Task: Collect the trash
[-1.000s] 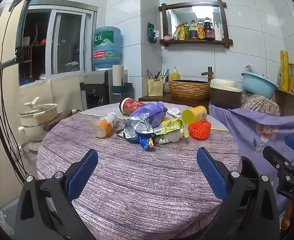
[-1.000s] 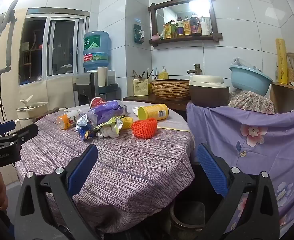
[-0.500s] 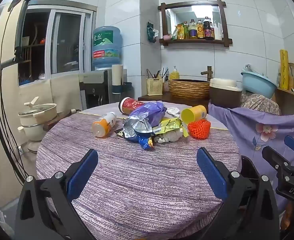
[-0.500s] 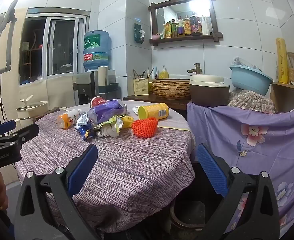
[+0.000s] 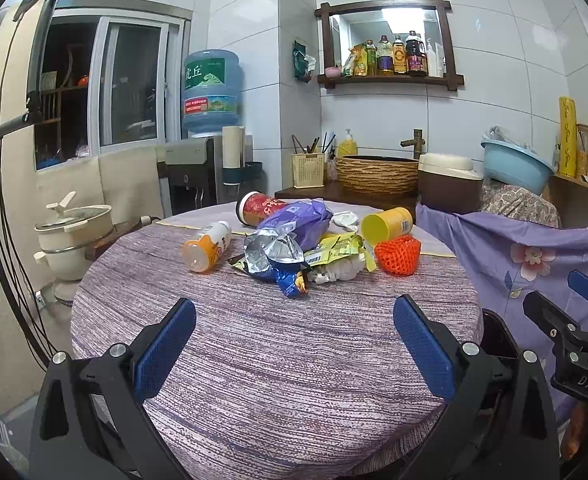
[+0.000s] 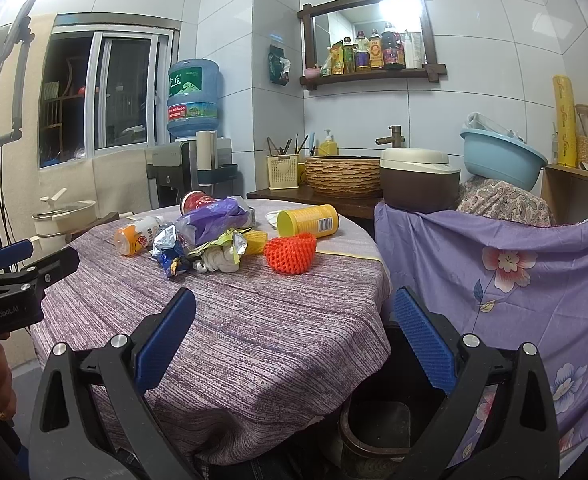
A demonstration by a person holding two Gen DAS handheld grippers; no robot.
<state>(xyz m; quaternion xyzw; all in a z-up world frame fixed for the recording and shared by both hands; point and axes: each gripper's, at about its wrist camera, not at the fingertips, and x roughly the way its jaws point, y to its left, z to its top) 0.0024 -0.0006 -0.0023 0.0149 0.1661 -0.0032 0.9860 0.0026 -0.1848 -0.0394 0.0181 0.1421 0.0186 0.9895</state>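
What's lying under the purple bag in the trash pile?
The purple bag rests on a crumpled silver foil wrapper and a yellow wrapper, with the red cup behind it. Anything beneath its middle is hidden.

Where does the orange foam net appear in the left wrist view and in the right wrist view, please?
Left wrist view: the orange foam net lies right of centre, at the right end of the trash pile.
Right wrist view: the net lies near the centre, right of the pile.
Shared landmark: in both views the yellow can lies on its side just behind it.
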